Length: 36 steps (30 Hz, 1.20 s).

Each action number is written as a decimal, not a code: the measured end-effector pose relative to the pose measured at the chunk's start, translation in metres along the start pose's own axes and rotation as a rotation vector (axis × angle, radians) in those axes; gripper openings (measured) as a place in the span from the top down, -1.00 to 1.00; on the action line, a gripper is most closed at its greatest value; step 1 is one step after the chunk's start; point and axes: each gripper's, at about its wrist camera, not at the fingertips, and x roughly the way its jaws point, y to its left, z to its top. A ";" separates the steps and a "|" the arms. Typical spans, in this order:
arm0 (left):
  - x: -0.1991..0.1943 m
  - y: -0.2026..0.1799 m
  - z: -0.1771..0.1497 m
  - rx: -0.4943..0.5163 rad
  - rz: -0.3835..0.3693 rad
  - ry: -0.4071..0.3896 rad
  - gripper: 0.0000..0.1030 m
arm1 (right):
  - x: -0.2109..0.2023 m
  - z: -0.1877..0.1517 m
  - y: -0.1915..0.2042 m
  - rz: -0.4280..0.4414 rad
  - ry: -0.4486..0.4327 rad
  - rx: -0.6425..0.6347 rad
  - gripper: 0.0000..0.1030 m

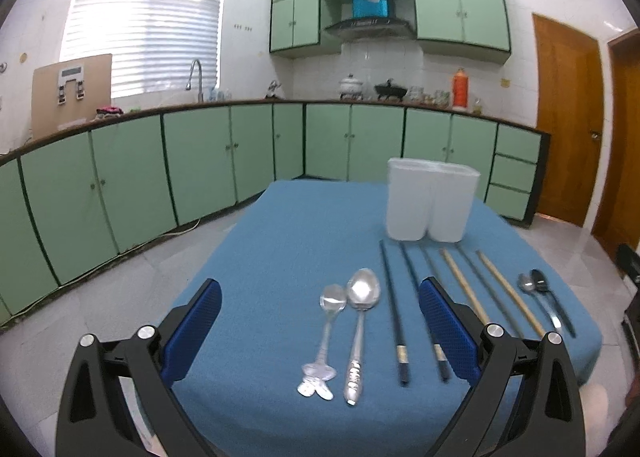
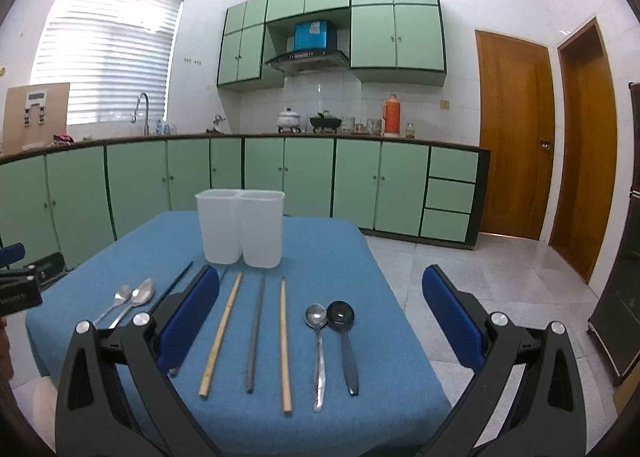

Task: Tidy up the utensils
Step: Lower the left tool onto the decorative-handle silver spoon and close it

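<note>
Nearest, left gripper (image 1: 320, 331) and right gripper (image 2: 320, 323), fingers spread wide, holding nothing. Beyond, on blue tablecloth (image 2: 384, 357): spoons (image 1: 362, 331), black chopsticks (image 1: 394, 313), wooden chopsticks (image 2: 285, 343). Farthest, white two-compartment holder (image 2: 241, 227), upright.

The left gripper (image 1: 320, 331) showed glossy black plastic arms, round silver screws and blue textured rubber finger pads (image 1: 448, 327); the right gripper (image 2: 320, 321) wore the same black, silver and blue.
</note>
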 end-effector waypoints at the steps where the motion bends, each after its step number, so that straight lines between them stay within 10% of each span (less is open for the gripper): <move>1: 0.008 0.001 0.001 0.007 0.003 0.013 -0.88 | 0.008 0.001 -0.001 -0.010 0.014 -0.009 -0.91; 16: 0.118 0.001 0.001 0.111 0.049 0.243 -0.86 | 0.089 -0.014 -0.011 -0.074 0.164 0.000 -0.91; 36: 0.164 0.000 -0.013 0.164 0.025 0.370 -0.70 | 0.113 -0.019 -0.002 -0.084 0.191 -0.035 -0.91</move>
